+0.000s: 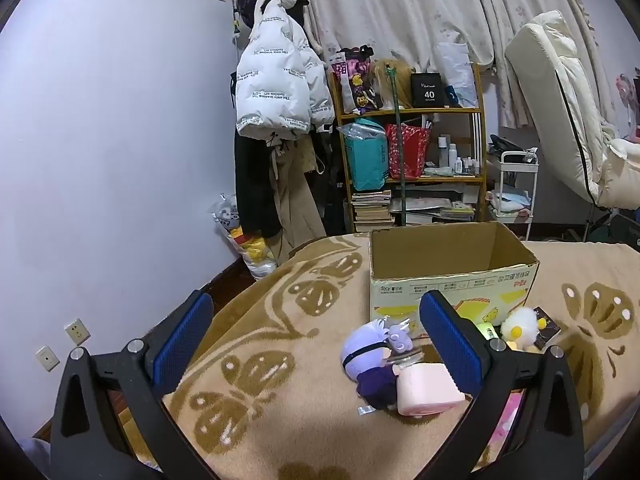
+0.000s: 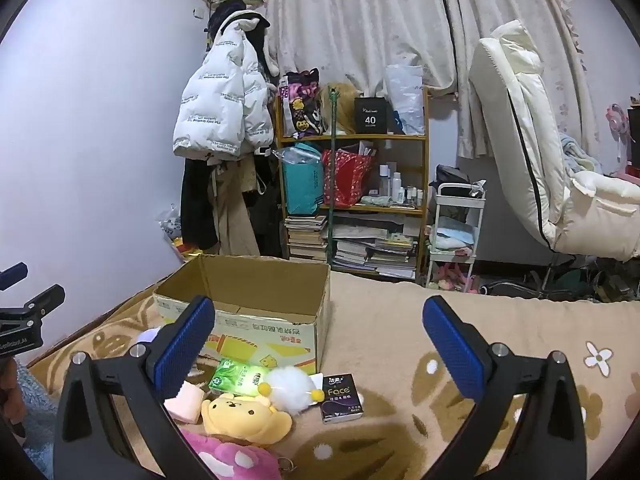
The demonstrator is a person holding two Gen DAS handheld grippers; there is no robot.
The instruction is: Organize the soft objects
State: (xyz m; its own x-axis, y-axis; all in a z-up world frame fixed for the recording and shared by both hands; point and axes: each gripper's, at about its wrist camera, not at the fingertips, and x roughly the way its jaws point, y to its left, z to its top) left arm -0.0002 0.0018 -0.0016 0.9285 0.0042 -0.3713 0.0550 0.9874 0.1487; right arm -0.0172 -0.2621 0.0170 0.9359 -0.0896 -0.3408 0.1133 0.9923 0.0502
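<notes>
Only the left view is showing the purple doll; only the right, the yellow bear. Both grippers' fingers are hanging released over the bed, bare rightward of the cardboard box.

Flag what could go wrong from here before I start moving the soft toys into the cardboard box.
1. The toys are tightly piled: closing on the purple-haired doll may also drag the pink foam block touching it.
2. The black Face tissue pack and green tissue pack lie among the plushies, so a wide grab at the white fluffy toy could catch them.
3. The cardboard box looks empty and light; a bump could shove it.
</notes>
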